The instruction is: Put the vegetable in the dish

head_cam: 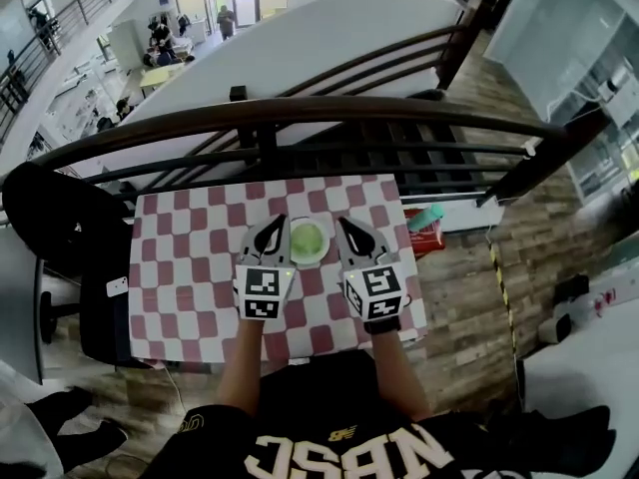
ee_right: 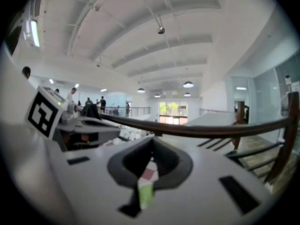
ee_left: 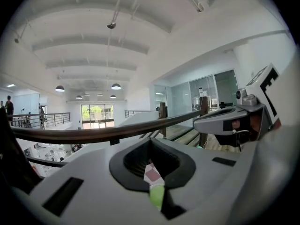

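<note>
A round pale-green dish (head_cam: 307, 240) with a whitish rim sits on the red-and-white checked tablecloth (head_cam: 180, 267); I cannot make out a separate vegetable. My left gripper (head_cam: 279, 220) lies just left of the dish and my right gripper (head_cam: 341, 222) just right of it, both pointing away from me. Both are shut with nothing between the jaws. In the left gripper view, the left gripper (ee_left: 152, 172) leaves only a narrow slit showing cloth and a strip of the green dish (ee_left: 157, 194). The right gripper view shows the right gripper (ee_right: 149, 170) and the green dish (ee_right: 145, 191) the same way.
A dark wooden railing (head_cam: 300, 118) runs right behind the small table, with a drop to a lower floor beyond. A black chair (head_cam: 60, 218) stands at the left. A red thing with a teal cup (head_cam: 424, 226) sits past the table's right edge.
</note>
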Tool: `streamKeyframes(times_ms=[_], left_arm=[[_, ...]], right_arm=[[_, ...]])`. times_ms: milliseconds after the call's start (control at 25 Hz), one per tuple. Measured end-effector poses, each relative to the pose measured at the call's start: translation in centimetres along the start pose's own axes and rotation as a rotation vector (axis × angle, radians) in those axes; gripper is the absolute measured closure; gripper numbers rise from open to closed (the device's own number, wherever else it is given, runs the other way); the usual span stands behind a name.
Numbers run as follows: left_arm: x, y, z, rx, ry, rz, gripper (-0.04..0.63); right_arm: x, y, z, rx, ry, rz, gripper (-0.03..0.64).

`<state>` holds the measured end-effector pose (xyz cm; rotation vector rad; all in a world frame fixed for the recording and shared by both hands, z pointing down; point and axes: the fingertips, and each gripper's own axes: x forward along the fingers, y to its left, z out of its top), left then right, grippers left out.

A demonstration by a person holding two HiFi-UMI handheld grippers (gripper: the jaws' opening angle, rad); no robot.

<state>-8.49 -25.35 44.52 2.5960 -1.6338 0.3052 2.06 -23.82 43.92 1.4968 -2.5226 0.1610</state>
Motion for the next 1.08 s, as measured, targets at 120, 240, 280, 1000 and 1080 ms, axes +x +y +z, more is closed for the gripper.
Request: streamKeyframes(times_ms=[120,240,280,1000,1080], left_arm=[[-1.8,-0.6,0.6,-0.023,-0.034,-0.017,0.577],[-3.1,-1.2,0.5,-0.025,-0.042,-0.04,0.577],[-3.4,-1.3,0.6,-0.021,-0.044,-0.047,0.577],[-5.5,-0.2,0.6,-0.056,-0.053,0.012,0.575],[-5.3,-0.1,0.4,-0.064,-0.059,0.004,0.575]], right_arm=[[-0.9,1.5,0.8,-0.017,-0.027,0.01,0.6],[-1.7,2.7,1.0,-0.023,-0.046,0.004,0.6],[-1.8,2.9,1.1,-0.023,-0.054,-0.001,0.6],[-3.2,4.1,2.3,-0.08,-0.077,-0.051,0.6],[-3.2,4.0,1.8,-0.088,-0.073,-0.054,0.6]])
